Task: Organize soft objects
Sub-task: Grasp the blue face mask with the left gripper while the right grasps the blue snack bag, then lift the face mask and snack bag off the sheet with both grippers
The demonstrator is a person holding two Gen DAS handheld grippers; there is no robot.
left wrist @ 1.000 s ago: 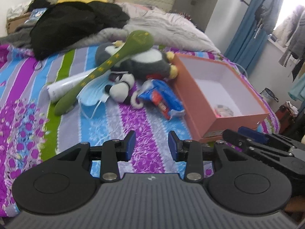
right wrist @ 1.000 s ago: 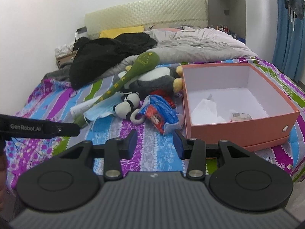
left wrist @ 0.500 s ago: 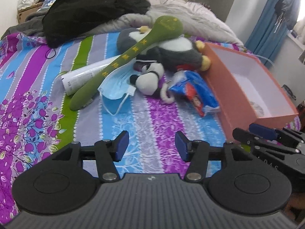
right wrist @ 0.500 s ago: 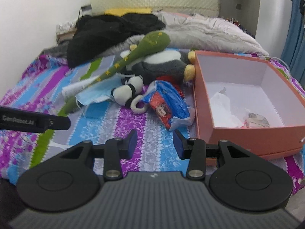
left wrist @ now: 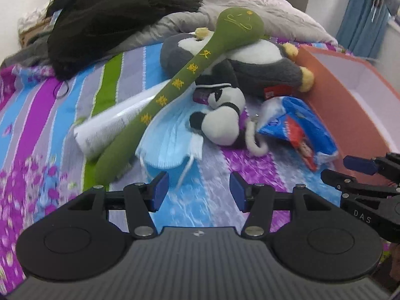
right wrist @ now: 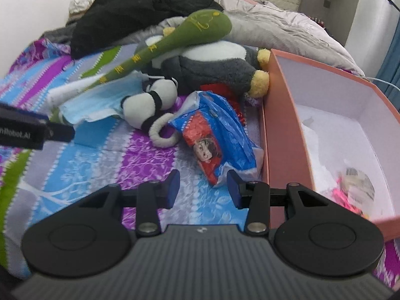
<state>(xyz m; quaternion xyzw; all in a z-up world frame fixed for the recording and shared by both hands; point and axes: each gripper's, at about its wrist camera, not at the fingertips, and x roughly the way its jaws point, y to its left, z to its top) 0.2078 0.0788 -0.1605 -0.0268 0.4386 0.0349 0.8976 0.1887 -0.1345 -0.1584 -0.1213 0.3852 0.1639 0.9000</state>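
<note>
A pile of soft things lies on the striped bedspread: a long green plush stick (left wrist: 190, 75) (right wrist: 160, 47), a grey and white penguin plush (left wrist: 257, 62) (right wrist: 212, 62), a small panda plush (left wrist: 222, 122) (right wrist: 150, 105), a blue face mask (left wrist: 170, 145) (right wrist: 100, 100) and a blue and red plastic packet (left wrist: 297, 130) (right wrist: 215, 137). An open pink box (left wrist: 355, 102) (right wrist: 285, 130) stands to their right. My left gripper (left wrist: 198, 190) is open and empty just before the mask. My right gripper (right wrist: 202, 187) is open and empty at the packet's near end.
A white roll of paper (left wrist: 117, 122) lies under the green stick. Black clothing (left wrist: 112, 17) (right wrist: 135, 12) and a grey duvet (left wrist: 255, 7) are heaped at the back. The box holds crumpled paper and small items (right wrist: 355, 185). Blue curtains (left wrist: 362, 22) hang at right.
Both grippers have moved forward toward the pile, so everything looms larger. The left jaws have opened wider. Nothing has been picked up.
</note>
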